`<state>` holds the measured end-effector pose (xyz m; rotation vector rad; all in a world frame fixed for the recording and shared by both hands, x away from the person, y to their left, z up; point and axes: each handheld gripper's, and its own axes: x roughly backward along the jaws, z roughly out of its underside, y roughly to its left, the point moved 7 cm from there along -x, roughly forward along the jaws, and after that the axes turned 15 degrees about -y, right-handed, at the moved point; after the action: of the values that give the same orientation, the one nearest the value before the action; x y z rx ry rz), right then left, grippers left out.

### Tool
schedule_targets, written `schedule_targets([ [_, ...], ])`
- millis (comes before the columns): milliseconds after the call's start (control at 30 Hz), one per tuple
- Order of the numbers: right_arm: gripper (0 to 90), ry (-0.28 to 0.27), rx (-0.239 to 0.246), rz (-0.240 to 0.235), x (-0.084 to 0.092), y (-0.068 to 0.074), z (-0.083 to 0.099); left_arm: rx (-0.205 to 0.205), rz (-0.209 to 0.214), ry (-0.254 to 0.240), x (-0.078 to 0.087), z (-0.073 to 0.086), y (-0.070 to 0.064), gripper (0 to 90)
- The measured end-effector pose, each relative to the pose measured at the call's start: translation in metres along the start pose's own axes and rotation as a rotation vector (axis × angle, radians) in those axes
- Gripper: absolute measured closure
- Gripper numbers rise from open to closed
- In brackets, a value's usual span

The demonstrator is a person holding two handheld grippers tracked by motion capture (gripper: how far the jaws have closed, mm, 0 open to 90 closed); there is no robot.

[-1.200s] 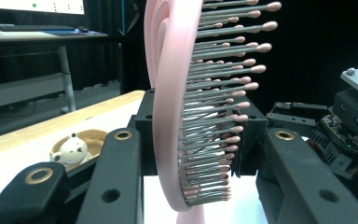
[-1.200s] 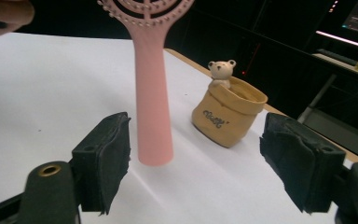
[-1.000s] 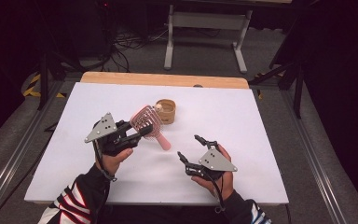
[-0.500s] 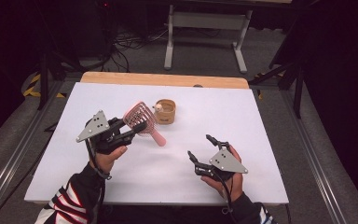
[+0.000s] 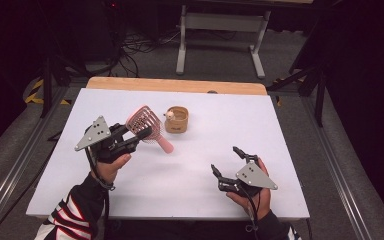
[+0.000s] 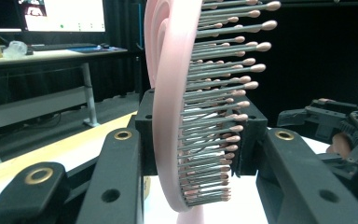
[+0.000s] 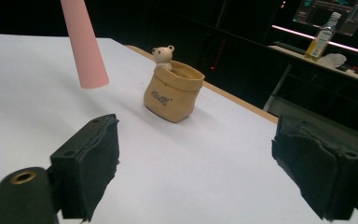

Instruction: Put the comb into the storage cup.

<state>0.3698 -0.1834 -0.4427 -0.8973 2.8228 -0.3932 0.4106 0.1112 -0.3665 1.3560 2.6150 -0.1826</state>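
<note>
Pink brush, one, clamped in left gripper fingers; one pouch beyond; right gripper fingers opening wide, empty.

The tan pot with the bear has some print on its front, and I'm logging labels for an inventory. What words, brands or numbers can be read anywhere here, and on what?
Tan pot: a small dark print on its front, too small and blurred to read.
Bottle on the far desk: yellow label, unreadable.
Monitor: picture and text too blurred to read.
Pink hairbrush: no lettering seen.
</note>
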Motion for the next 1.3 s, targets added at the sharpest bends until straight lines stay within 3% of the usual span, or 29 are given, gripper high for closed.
schedule_targets([
  [333,4.7,0.053,-0.007,0.034,0.016,-0.014,0.012,0.002,0.003,0.008,-0.006,-0.003,0.01,63.7],
  [633,4.7,0.064,-0.01,0.065,0.026,-0.02,0.016,-0.047,-0.018,0.027,-0.022,-0.02,0.022,63.7],
  [1100,5.4,0.074,-0.005,0.064,0.025,-0.02,0.02,-0.068,-0.018,0.06,-0.056,-0.033,0.034,63.7],
  [1300,5.7,0.076,-0.006,0.067,0.025,-0.02,0.021,-0.068,-0.021,0.065,-0.063,-0.034,0.039,63.7],
])
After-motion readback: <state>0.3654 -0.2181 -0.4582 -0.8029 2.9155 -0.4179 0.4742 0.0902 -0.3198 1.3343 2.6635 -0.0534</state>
